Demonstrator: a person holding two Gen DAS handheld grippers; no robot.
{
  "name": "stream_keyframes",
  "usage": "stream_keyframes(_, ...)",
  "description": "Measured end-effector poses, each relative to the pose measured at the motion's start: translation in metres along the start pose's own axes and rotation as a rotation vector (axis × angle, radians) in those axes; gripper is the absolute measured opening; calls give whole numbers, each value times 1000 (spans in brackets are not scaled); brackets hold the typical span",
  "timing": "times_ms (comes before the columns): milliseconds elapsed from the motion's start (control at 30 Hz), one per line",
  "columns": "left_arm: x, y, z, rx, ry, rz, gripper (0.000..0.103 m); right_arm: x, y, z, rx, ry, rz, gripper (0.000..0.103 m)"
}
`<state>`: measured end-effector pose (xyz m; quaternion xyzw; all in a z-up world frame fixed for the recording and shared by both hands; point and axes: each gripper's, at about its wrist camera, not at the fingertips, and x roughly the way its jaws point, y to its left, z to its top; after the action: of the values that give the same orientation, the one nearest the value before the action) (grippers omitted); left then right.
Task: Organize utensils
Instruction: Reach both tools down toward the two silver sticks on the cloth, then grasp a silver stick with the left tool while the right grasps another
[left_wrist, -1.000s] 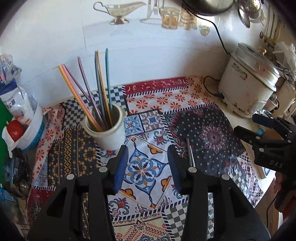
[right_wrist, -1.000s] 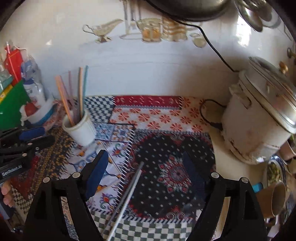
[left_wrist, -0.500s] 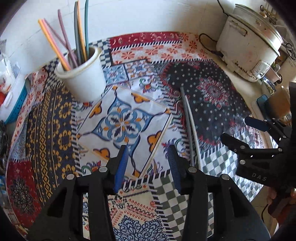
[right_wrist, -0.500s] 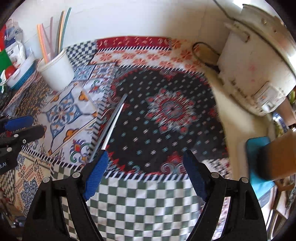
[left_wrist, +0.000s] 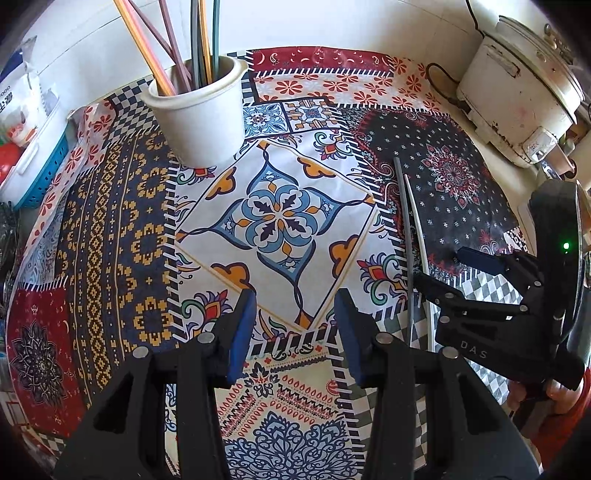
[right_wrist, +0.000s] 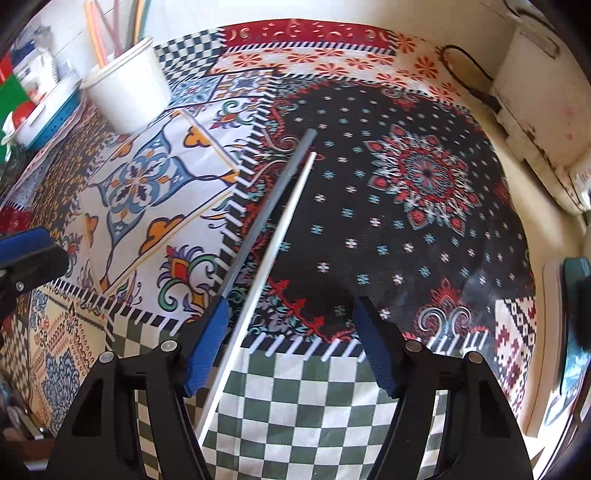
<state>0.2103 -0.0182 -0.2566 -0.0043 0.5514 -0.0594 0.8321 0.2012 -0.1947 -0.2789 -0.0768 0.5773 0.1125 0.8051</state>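
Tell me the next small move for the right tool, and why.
Probably shift the right tool slightly left and lower it, so its open jaws straddle the grey chopstick and white chopstick. Both lie side by side on the cloth, ungripped, and only the white one runs between the jaws. The cup holds the other sticks.

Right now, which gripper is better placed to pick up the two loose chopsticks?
Right gripper: open, its fingers almost astride the grey chopstick and white chopstick. Left gripper is open over bare cloth.
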Motion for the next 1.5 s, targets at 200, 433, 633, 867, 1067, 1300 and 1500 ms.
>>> stream_keyframes(200, 5, -7, 9, 23, 4, -19, 43, -2, -1, -1, -41, -3, -14, 45)
stream_keyframes(433, 22, -31, 31, 80, 26, -80, 43, 0, -19, 1, -85, 25, 20, 34)
stream_keyframes(633, 48, -64, 55, 150, 59, -144, 43, -2, -42, 2, -55, 18, 46, 16)
stream_keyframes(867, 78, -95, 79, 210, 102, -183, 24, 0, -77, 9, 44, 0, 102, 8)
stream_keyframes(1067, 90, -100, 89, 210, 111, -180, 17, 5, -92, 26, 30, -14, 148, 7)
stream_keyframes(1300, 99, -91, 95, 155, 126, -193, 12, 15, -87, 46, -17, -11, 213, 7)
stream_keyframes(1500, 103, -92, 100, 149, 118, -193, 12, 14, -87, 47, 48, 38, 225, 7)
